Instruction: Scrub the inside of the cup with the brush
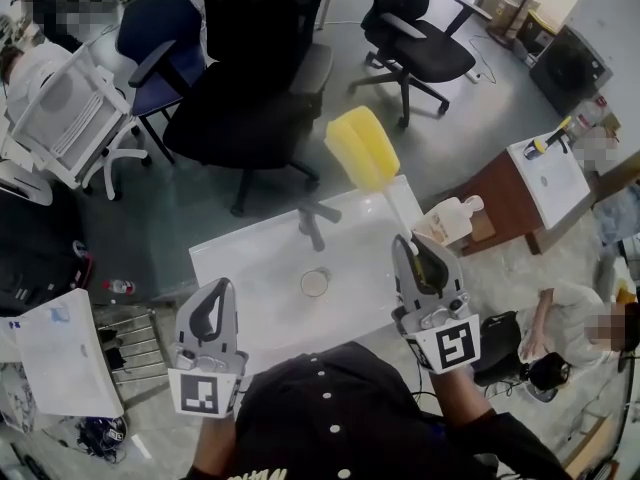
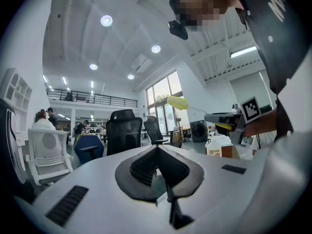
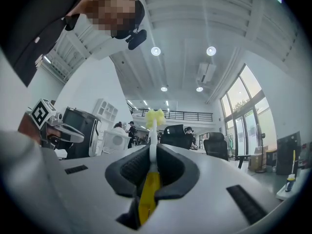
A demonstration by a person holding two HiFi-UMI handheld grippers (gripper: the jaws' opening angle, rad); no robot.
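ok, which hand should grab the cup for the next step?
Probably left. The left gripper is empty, fingers shut, near the small pale round cup standing unheld on the white table. The right gripper is shut on the yellow sponge brush, raised above the table.

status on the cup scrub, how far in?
Done: the brush is picked up; the right gripper is shut on its yellow handle, sponge head up in the air. In hand: nothing more; the left gripper is shut and empty. Left: the cup stands on the table with neither gripper on it, so steadying it, putting the sponge inside and scrubbing are all not yet done.
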